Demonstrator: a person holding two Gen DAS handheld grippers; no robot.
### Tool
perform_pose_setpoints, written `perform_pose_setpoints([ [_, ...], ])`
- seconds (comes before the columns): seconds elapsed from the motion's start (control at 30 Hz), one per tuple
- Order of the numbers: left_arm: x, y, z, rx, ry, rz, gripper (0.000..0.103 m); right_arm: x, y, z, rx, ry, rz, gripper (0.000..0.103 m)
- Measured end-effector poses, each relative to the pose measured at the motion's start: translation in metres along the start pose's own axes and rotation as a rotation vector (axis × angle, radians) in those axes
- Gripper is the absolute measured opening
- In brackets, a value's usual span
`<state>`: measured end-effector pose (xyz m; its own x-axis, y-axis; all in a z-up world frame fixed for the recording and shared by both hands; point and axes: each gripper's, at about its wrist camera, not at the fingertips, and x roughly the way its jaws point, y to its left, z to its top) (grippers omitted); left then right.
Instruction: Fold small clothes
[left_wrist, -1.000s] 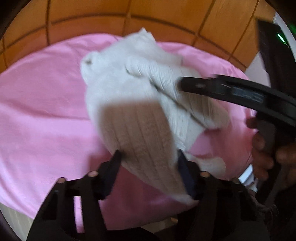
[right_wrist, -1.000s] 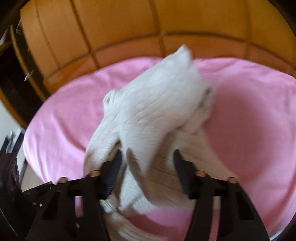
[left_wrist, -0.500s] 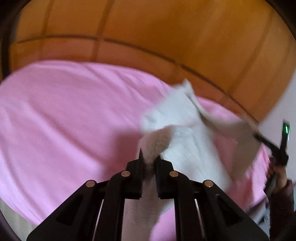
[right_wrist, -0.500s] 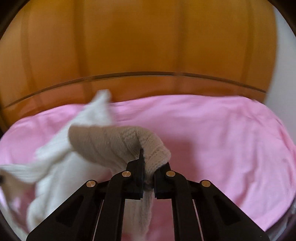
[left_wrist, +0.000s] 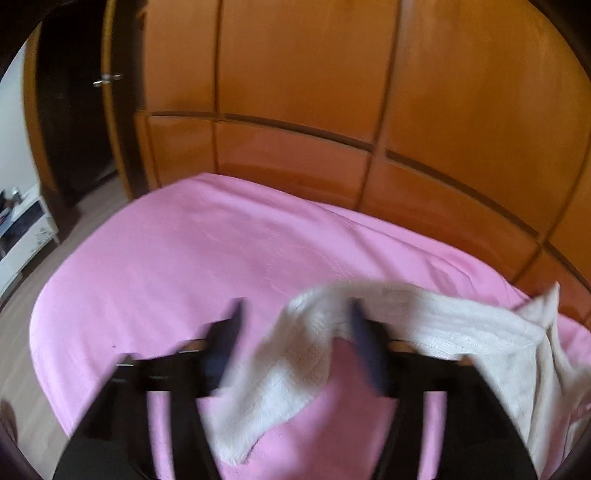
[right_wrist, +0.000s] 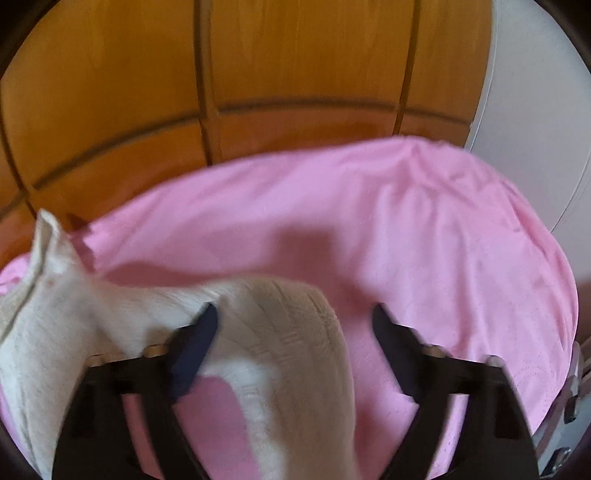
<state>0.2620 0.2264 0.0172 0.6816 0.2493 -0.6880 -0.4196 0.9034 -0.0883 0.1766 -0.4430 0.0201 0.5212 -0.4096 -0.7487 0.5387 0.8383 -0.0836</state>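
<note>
Between the fingers of my left hand-held gripper (left_wrist: 295, 325), jaws wide apart now; they have just been opening after being clamped on a corner of the white knit garment (left_wrist: 295, 369) half a second back. That cloth lies loose between the jaws, draped down toward me and against the right finger, not pinched. Rest of it trails off to the right of this gripper across the pink bedsheet (left_wrist: 184, 258). Blur is heavy, so exact contact with the right finger is hard to call. Wooden wardrobe (left_wrist: 295, 74) behind the bed.

Moving right: my right hand-held gripper (right_wrist: 295, 317) is released too, jaws just been opening, spread wide. Half a second ago it was shut on a knit fold; now the white knit garment (right_wrist: 288, 332) sits slack between the fingers, nearer the left one, with the bulk spilling off to the left of that gripper on the pink bedsheet (right_wrist: 443, 221). Right of the jaws, only bare sheet.

Meaning for the task, as I judge it: both ends dropped at once after being pulled apart, so the garment is laid out widthwise on the bed. Fold itself not yet made; garment looks rumpled, probably needs regrasping or smoothing next.
</note>
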Motion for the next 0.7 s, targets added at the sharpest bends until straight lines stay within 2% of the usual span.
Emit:
perform_pose_setpoints([
  [0.07, -0.004, 0.0, -0.003, -0.021, -0.013, -0.048, 0.074, -0.023, 0.001, -0.008, -0.015, -0.025, 0.041, 0.086],
  [0.1, -0.007, -0.003, -0.013, -0.01, 0.015, -0.1, 0.074, -0.033, 0.002, -0.015, -0.012, -0.018, 0.102, 0.086],
  [0.13, -0.011, -0.006, -0.022, -0.001, 0.039, -0.147, 0.073, -0.041, 0.007, -0.022, -0.018, 0.007, 0.186, 0.086],
  [0.17, -0.013, -0.011, -0.034, 0.007, 0.063, -0.201, 0.073, -0.051, 0.018, -0.037, -0.038, 0.054, 0.309, 0.086],
  [0.2, -0.015, -0.016, -0.052, 0.022, 0.103, -0.275, 0.072, -0.058, 0.027, -0.049, -0.05, 0.09, 0.395, 0.084],
  [0.27, -0.019, -0.024, -0.089, 0.026, 0.2, -0.434, 0.072, -0.072, 0.055, -0.083, -0.084, 0.2, 0.577, 0.064],
  [0.3, -0.02, -0.027, -0.103, 0.018, 0.242, -0.493, 0.071, -0.077, 0.073, -0.103, -0.111, 0.267, 0.66, 0.06],
  [0.37, -0.025, -0.037, -0.139, 0.006, 0.34, -0.594, 0.071, -0.085, 0.101, -0.136, -0.151, 0.352, 0.769, 0.049],
  [0.43, -0.028, -0.046, -0.174, -0.02, 0.433, -0.681, 0.071, -0.09, 0.133, -0.168, -0.175, 0.443, 0.869, 0.046],
  [0.53, -0.031, -0.056, -0.211, -0.099, 0.538, -0.794, 0.071, -0.088, 0.163, -0.194, -0.179, 0.492, 0.913, 0.046],
  [0.6, -0.032, -0.069, -0.229, -0.121, 0.604, -0.831, 0.071, -0.085, 0.18, -0.204, -0.208, 0.486, 0.872, 0.041],
  [0.67, -0.043, -0.083, -0.242, -0.111, 0.627, -0.859, 0.069, -0.084, 0.186, -0.202, -0.227, 0.463, 0.851, 0.019],
  [0.7, -0.049, -0.093, -0.245, -0.084, 0.633, -0.878, 0.065, -0.087, 0.186, -0.199, -0.242, 0.447, 0.841, 0.012],
])
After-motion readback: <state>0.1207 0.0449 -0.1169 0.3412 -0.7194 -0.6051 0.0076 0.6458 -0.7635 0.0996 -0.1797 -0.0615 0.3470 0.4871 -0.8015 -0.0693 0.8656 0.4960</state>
